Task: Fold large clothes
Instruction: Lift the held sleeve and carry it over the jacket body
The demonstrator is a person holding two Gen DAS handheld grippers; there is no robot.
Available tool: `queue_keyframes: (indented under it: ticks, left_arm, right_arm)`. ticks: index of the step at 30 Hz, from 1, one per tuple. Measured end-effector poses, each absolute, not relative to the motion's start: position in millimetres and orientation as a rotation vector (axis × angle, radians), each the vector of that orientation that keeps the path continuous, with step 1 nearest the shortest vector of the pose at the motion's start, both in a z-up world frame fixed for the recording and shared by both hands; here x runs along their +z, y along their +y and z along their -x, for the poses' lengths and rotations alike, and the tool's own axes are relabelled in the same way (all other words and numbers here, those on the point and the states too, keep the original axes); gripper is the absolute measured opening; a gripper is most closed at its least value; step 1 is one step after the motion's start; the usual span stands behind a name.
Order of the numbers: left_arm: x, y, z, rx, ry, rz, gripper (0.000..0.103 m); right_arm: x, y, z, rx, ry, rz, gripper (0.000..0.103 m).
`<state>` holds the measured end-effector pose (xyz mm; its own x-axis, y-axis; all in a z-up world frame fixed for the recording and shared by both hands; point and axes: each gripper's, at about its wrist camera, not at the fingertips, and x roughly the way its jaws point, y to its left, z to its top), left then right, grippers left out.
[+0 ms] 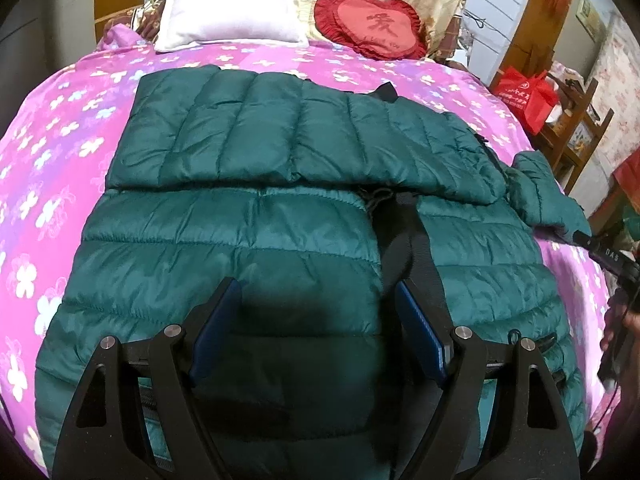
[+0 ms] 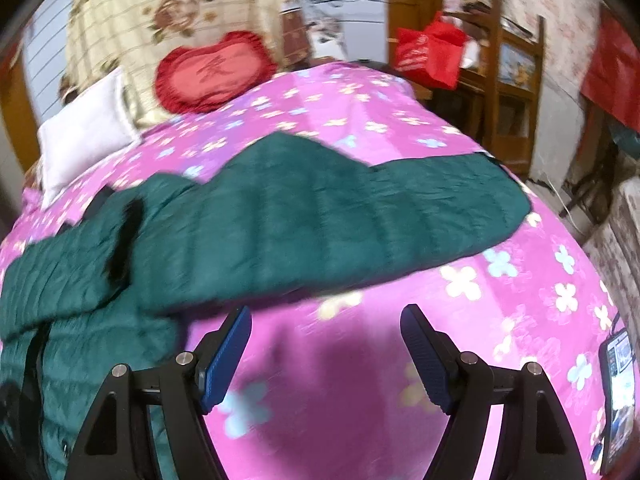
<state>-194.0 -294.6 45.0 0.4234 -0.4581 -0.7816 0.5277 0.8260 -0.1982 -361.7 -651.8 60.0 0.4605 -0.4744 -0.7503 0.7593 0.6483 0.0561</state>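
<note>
A dark green quilted puffer jacket (image 1: 280, 208) lies flat on the pink flowered bed cover (image 1: 60, 152), one sleeve folded across its upper part. Its black-lined front opening (image 1: 404, 236) runs down the middle. My left gripper (image 1: 318, 292) is open and empty, just above the jacket's lower body. In the right wrist view the jacket's other sleeve (image 2: 360, 208) stretches out to the right over the cover (image 2: 500, 280). My right gripper (image 2: 326, 320) is open and empty above bare cover, just below that sleeve. The right gripper's body also shows in the left wrist view (image 1: 612, 264).
A white pillow (image 1: 228, 4) and a red heart cushion (image 1: 370, 20) lie at the head of the bed. A red bag (image 2: 432, 54) and a wooden chair (image 2: 512, 92) stand beyond the right side. A phone (image 2: 618, 392) lies on the cover at far right.
</note>
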Motion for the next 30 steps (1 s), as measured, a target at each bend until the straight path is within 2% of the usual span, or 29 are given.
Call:
queue_keyframes:
  ticks: [15,21,26,28,30]
  left_arm:
    - [37.0,-298.6,195.0,-0.621,0.955,-0.130,0.080]
    - [34.6,-299.2,193.7,-0.624,0.956,-0.140,0.080]
    - [31.9,-300.6,192.9,-0.624,0.955,-0.156,0.080]
    - [32.0,-300.2,192.9,-0.625,0.954,-0.156,0.080]
    - [32.0,-300.0,192.5,-0.626,0.956,-0.154,0.080]
  right_arm:
    - [38.4,-809.8,416.9,-1.089,0.712,-0.675,0.078]
    - [25.2,-845.6,423.3,-1.137,0.667,-0.751,0.080]
    - [23.6,-858.3,408.5,-1.141,0.648,-0.711,0.082]
    - [23.2,-856.3,398.8,-1.120,0.665,-0.671,0.075]
    - [24.9,-853.8,393.6,-1.120,0.684,-0.629,0.042]
